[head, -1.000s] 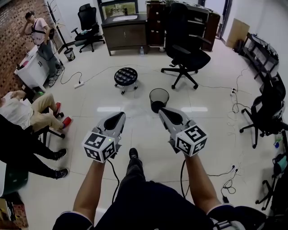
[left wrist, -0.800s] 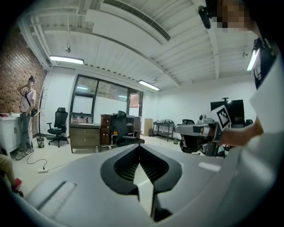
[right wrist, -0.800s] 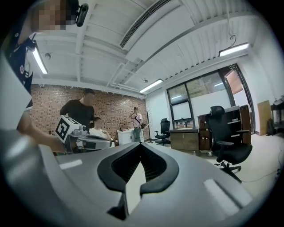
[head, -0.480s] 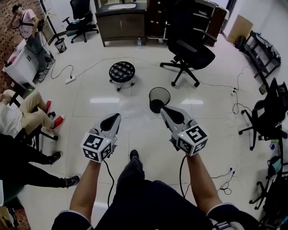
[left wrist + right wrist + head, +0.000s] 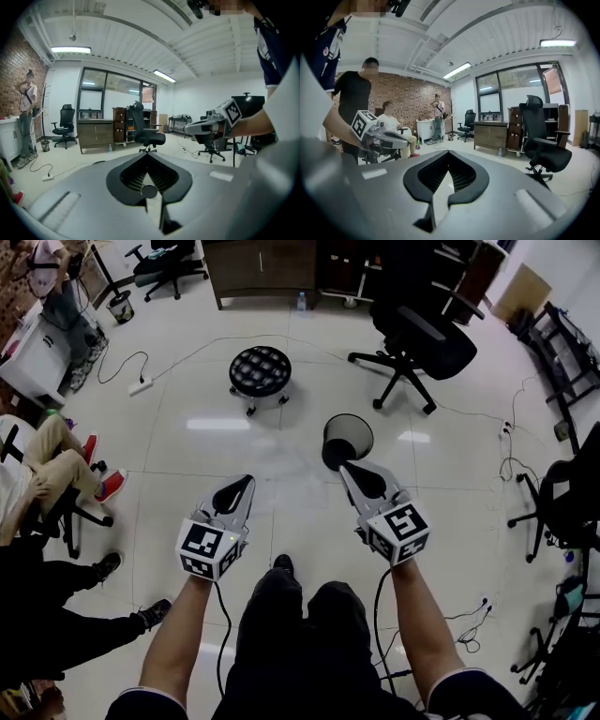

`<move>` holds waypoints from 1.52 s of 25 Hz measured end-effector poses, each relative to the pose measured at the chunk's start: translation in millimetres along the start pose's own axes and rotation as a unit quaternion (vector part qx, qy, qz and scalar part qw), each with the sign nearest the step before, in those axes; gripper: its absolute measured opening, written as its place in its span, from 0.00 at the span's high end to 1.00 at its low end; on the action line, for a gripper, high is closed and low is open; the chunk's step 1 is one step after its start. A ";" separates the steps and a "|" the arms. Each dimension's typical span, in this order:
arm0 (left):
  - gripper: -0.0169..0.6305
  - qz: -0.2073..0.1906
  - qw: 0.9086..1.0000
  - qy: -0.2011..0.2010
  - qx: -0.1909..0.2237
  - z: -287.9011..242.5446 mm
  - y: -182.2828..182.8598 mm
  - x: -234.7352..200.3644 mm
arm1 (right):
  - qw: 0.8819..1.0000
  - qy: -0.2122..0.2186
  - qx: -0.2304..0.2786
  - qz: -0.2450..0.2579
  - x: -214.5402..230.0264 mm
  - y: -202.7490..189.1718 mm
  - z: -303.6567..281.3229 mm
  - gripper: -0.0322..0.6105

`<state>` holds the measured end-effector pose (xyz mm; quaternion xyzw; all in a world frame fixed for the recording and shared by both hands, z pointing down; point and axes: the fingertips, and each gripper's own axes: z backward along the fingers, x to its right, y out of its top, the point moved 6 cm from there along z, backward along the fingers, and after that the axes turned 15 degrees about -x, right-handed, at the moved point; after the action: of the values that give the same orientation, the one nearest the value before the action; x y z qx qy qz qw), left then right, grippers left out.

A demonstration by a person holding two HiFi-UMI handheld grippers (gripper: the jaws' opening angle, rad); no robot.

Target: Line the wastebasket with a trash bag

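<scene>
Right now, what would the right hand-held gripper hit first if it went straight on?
Most likely the black wastebasket, just ahead of the right hand-held gripper in the head view. Height is unclear, so it might pass above the rim.

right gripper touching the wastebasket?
Apart. Left gripper view shows right gripper in open air, nothing at its tip; head view merely overlaps it with wastebasket.

Your head camera: high, aimed steeply down at tile floor [image 5: 187, 486]. Gripper cameras: close behind own jaws, facing near level across room. Both share office chair [image 5: 149, 138], cabinet [image 5: 96, 133]. Left gripper view catches your right gripper [image 5: 186, 127]; right gripper view, your left gripper [image 5: 407, 140].
</scene>
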<state>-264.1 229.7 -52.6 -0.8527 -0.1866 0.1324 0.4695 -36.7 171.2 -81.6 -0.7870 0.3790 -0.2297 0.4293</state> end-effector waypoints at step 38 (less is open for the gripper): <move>0.77 0.046 0.961 0.106 -0.253 -346.4 -572.0 -88.1 | 0.980 0.054 -0.186 0.047 73.5 -539.5 -385.6 0.88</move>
<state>-315.0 210.3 619.7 -0.9603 -0.1242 0.0113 0.2495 -41.5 105.1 582.3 -0.8207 0.4746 -0.1768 0.2643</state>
